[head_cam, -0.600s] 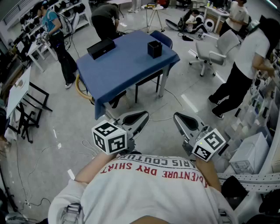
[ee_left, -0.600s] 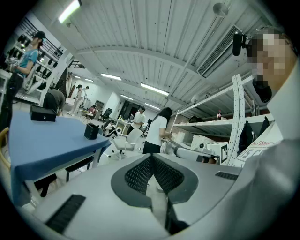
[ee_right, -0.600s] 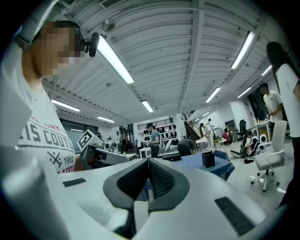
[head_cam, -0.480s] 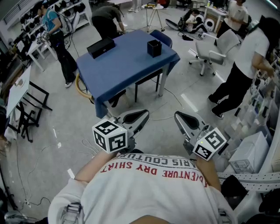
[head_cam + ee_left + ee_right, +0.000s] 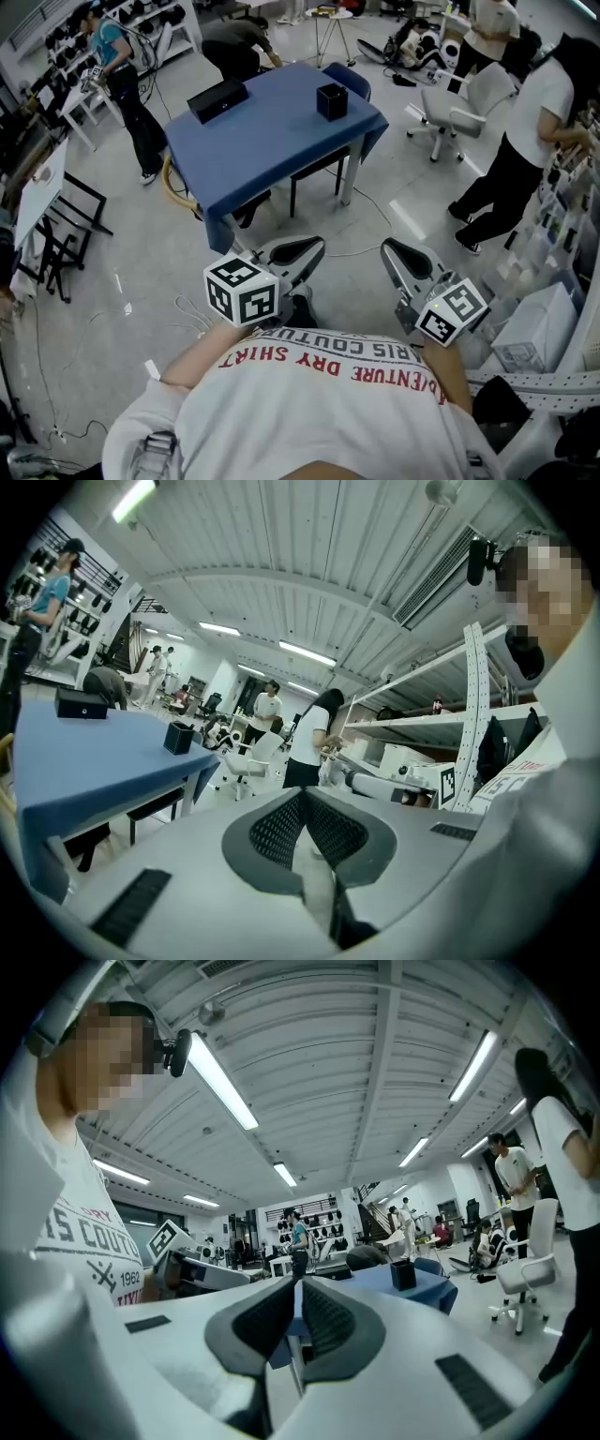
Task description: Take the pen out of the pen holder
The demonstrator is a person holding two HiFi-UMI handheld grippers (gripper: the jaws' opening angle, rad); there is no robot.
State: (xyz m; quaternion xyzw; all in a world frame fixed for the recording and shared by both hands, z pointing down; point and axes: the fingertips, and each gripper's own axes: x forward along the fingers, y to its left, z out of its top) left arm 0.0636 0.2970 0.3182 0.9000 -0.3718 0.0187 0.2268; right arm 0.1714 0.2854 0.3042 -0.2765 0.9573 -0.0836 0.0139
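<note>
Pen holder (image 5: pixel 331 101), black and open-topped, stands near the 2 o'clock corner of the blue surface (image 5: pixel 272 141); its contents are too small to tell; a black box (image 5: pixel 217 101) lies toward 10 o'clock. Left gripper (image 5: pixel 314 247) and right gripper (image 5: pixel 389 249) hang at 6 o'clock, well apart from it, jaws clenched on nothing.

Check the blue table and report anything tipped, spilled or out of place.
Nothing stands out. The pen holder stands upright near a far corner of the blue table, the black box lies flat by the opposite edge, and nothing is spilled. The holder's contents are too small to see.
</note>
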